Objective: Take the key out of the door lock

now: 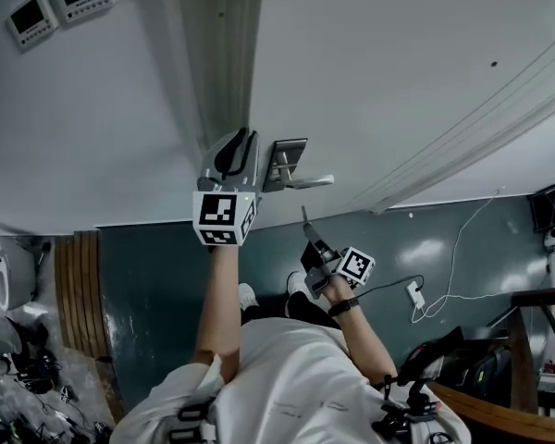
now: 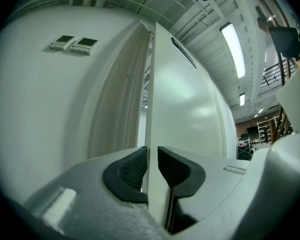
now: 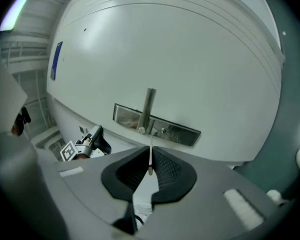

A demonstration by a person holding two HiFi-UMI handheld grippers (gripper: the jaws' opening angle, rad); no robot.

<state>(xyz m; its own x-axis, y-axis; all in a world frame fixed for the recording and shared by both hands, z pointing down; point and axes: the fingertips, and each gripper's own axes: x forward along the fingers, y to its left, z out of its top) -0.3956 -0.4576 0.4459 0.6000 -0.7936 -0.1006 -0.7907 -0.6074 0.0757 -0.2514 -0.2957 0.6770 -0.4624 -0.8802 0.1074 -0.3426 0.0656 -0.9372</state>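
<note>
The white door (image 1: pixel 398 63) stands ajar, with a metal lock plate (image 1: pixel 287 160) and lever handle (image 1: pixel 310 182) near its edge. My left gripper (image 1: pixel 236 146) clamps the door's edge (image 2: pixel 151 109) just left of the plate; in the left gripper view the gripper (image 2: pixel 152 166) has both pads against the edge. My right gripper (image 1: pixel 310 243) is below the plate and apart from it, shut on a thin metal key (image 1: pixel 305 218). In the right gripper view the key's blade (image 3: pixel 150 156) sticks out between the pads of the gripper (image 3: pixel 150 168), pointing at the lock plate (image 3: pixel 157 125).
Two wall control panels (image 1: pixel 55 6) hang left of the door frame. A white cable and charger (image 1: pixel 416 294) lie on the green floor. A wooden railing (image 1: pixel 546 322) stands at the right, and wooden boards (image 1: pixel 74 294) at the left.
</note>
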